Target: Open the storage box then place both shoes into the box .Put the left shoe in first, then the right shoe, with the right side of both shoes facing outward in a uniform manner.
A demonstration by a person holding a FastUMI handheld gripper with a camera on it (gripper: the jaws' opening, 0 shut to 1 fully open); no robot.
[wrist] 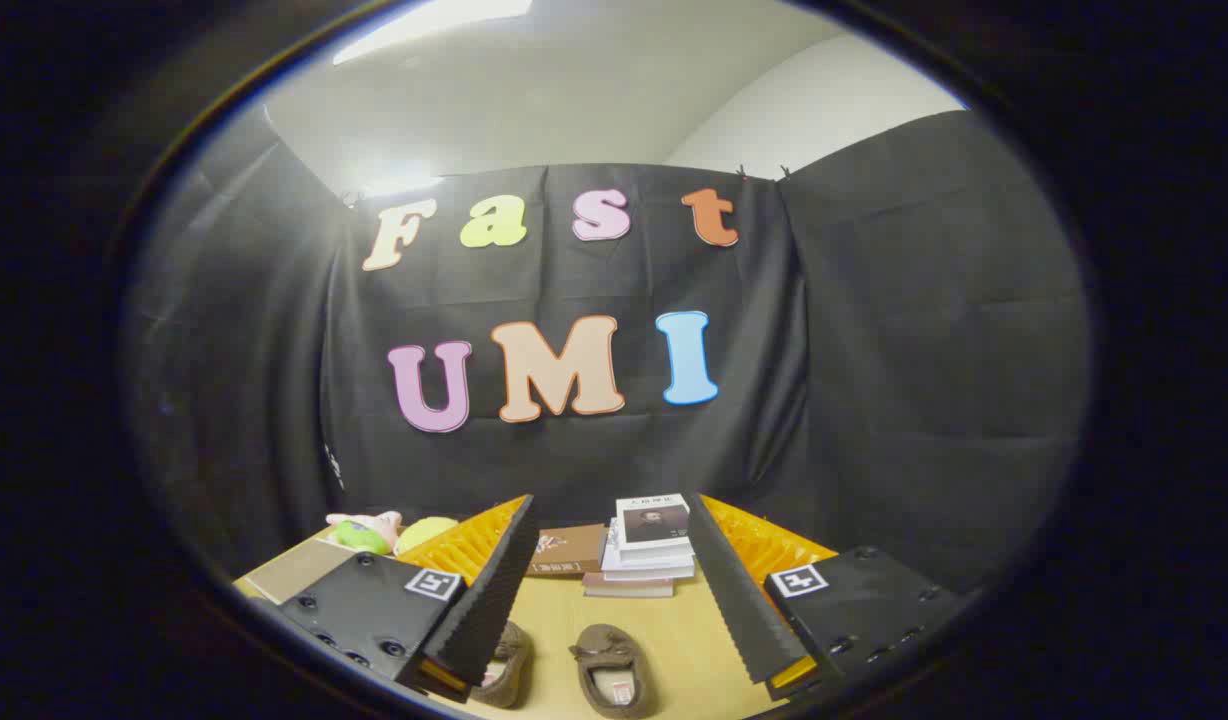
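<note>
Shoes: two brown slippers on the wooden table (664,640); one (611,670) lies between the fingers, with a small white-and-red label inside, its print too small to read; the other (507,665) is partly hidden behind the left finger.
Gripper (614,590): fingers spread wide, holding nothing.
Books (646,548): stacked just beyond the fingertips; cover writing illegible.
Brown book (566,550): beside the stack.
Plush toys (379,532): beyond the left finger.
</note>
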